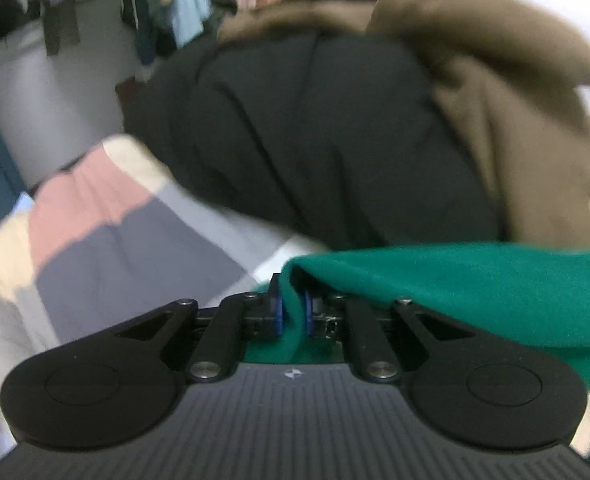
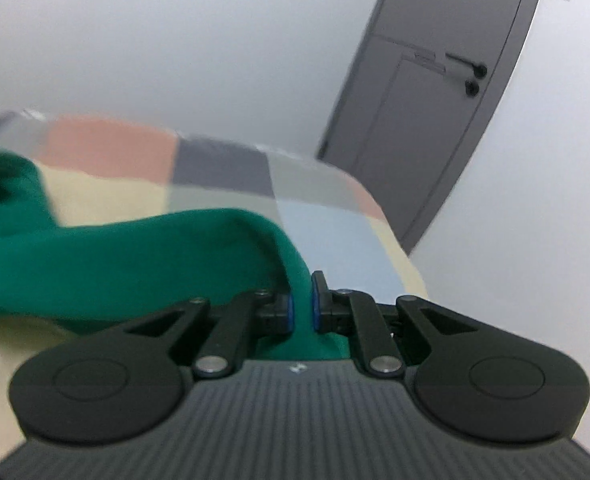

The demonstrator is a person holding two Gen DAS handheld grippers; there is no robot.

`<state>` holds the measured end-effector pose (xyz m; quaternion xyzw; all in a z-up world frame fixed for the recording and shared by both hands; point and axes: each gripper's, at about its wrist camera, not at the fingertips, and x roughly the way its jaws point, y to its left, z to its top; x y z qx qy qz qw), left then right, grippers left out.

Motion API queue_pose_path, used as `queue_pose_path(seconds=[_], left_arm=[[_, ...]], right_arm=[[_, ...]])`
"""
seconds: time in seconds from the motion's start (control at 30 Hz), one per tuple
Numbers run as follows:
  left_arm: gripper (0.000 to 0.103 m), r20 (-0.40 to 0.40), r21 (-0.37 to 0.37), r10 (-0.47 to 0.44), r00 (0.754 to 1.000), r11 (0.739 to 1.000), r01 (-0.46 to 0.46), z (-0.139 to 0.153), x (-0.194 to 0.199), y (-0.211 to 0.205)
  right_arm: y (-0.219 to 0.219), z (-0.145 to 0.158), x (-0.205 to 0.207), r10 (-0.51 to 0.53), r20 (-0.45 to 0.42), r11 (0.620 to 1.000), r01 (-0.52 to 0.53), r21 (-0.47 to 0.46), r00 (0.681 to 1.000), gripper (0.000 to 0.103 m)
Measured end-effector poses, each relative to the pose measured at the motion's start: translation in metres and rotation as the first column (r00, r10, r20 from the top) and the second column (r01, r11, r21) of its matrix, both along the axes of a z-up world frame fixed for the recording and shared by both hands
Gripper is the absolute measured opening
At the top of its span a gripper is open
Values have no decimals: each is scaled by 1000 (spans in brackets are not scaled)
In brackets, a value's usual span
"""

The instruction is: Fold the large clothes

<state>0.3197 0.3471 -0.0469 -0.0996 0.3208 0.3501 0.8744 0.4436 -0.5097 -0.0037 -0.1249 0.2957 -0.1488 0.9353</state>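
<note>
Left wrist view: left gripper clamped on a fold of green garment, blue pads pressing the cloth from both sides. Green fabric stretched rightward from the jaws to the right frame edge, upper hem taut and nearly level, lower part draped beside the gripper body. Beyond it, a heap of black coat topped and flanked on the right by a brown coat, both close behind the green hem. Left of the heap, bare patchwork bedspread in pink, grey and cream squares, unobstructed up to the bed's far-left edge. Past that edge, grey floor and hanging clothes, blurred.

Right wrist view: right gripper likewise closed on the green garment, cloth pinched between the blue pads. Fabric running leftward from the jaws in a thick rolled ridge to the left frame edge, raised clear of the bedspread along most of the ridge. Ahead and to the right of the jaws, open bedspread up to the rounded far corner of the bed. Beyond that corner, white wall and a grey door with a dark handle, well apart from the gripper.
</note>
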Motion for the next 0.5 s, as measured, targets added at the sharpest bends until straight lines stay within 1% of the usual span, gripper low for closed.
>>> queue_pose_path(seconds=[0.13, 0.17, 0.23, 0.33, 0.37, 0.43, 0.5], left_arm=[[12, -5, -7, 3, 1000, 1000, -3, -25, 12, 5], [12, -4, -8, 4, 1000, 1000, -4, -28, 15, 5], [12, 9, -18, 9, 1000, 1000, -9, -30, 17, 7], [12, -1, -25, 4, 1000, 1000, -4, -30, 20, 10], [12, 0, -29, 5, 1000, 1000, -5, -28, 15, 9], [12, 19, -59, 18, 1000, 998, -17, -24, 10, 14], [14, 30, -68, 18, 999, 998, -15, -19, 0, 10]], right_arm=[[-17, -60, 34, -35, -40, 999, 36, 22, 999, 11], [-22, -76, 42, -45, -52, 998, 47, 35, 998, 12], [-25, -98, 53, -52, -67, 997, 56, 61, 996, 12], [-21, -109, 56, -50, -45, 998, 52, 41, 998, 12], [-19, -110, 57, -56, -39, 997, 57, 42, 998, 12], [-19, -107, 55, -74, -25, 995, 76, 71, 997, 12], [-21, -100, 49, -86, -13, 991, 87, 107, 996, 14]])
